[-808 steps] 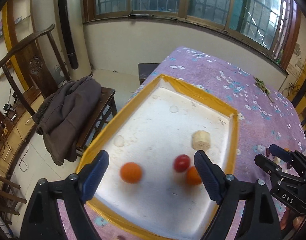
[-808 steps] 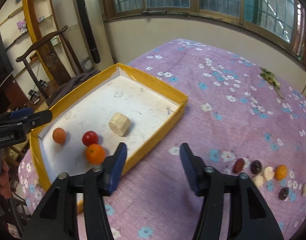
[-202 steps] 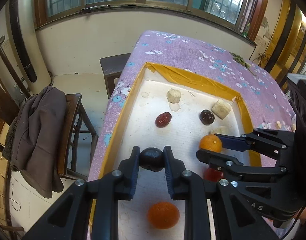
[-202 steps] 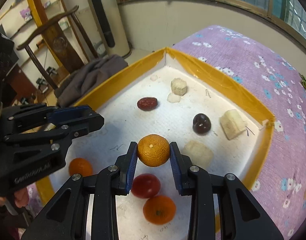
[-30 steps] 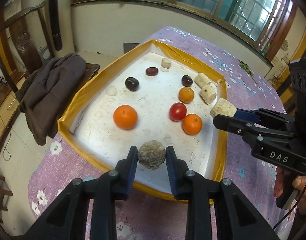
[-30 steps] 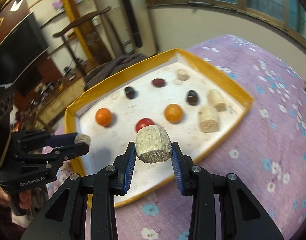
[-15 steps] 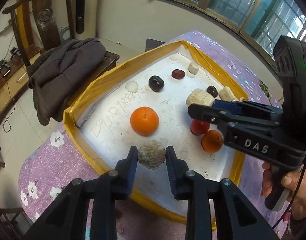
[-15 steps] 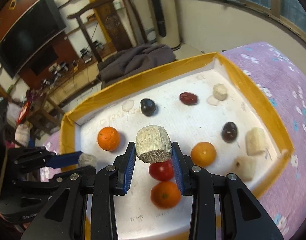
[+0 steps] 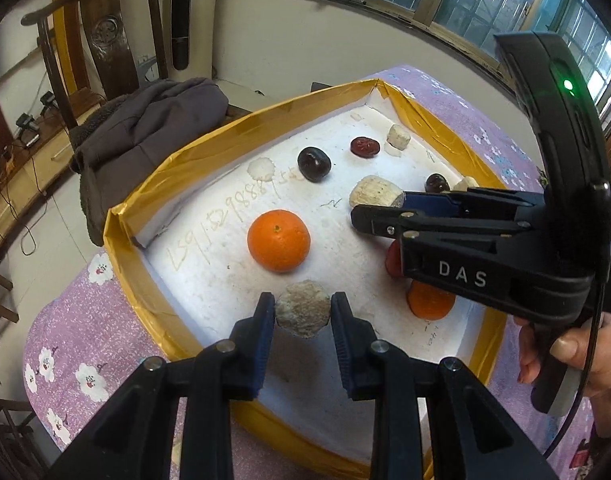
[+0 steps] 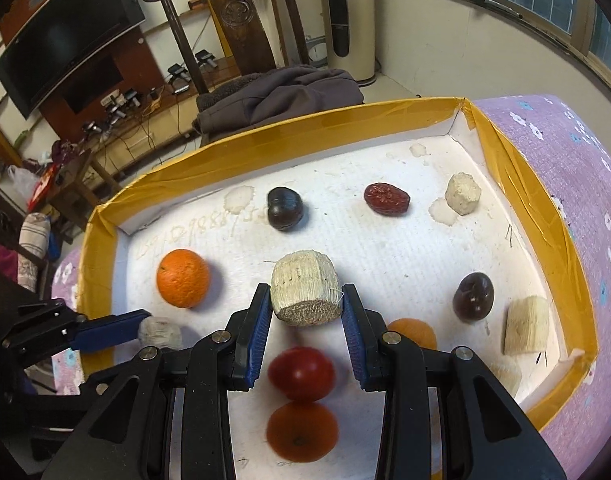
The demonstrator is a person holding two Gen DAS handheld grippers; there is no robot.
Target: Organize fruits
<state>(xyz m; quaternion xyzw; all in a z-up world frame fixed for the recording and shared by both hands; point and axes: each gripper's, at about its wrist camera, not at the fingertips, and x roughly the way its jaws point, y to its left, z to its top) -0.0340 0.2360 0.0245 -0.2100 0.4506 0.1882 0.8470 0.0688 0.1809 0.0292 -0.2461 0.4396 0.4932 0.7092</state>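
Note:
My left gripper (image 9: pixel 303 312) is shut on a rough beige lump (image 9: pixel 303 320) above the near part of the yellow-rimmed white tray (image 9: pixel 153 196). My right gripper (image 10: pixel 306 312) is shut on a pale ridged cylinder piece (image 10: pixel 305 288), held over the tray's middle. A big orange (image 9: pixel 278 240) lies just beyond the lump. In the tray also lie a red tomato (image 10: pixel 301 374), two smaller oranges (image 10: pixel 302 432), two dark round fruits (image 10: pixel 285 208), a red date (image 10: pixel 386 199) and pale chunks (image 10: pixel 462 194).
The tray sits on a purple flowered tablecloth (image 10: pixel 565 152). A wooden chair with a grey coat (image 9: pixel 145 120) stands past the table's left edge. A person's hand (image 9: pixel 565 352) holds the right gripper's handle at the right of the left wrist view.
My right gripper has carried the cylinder leftward and lower, from the tray's right rim to over its middle. The left gripper has stayed nearly in place with the lump, only rolling a little.

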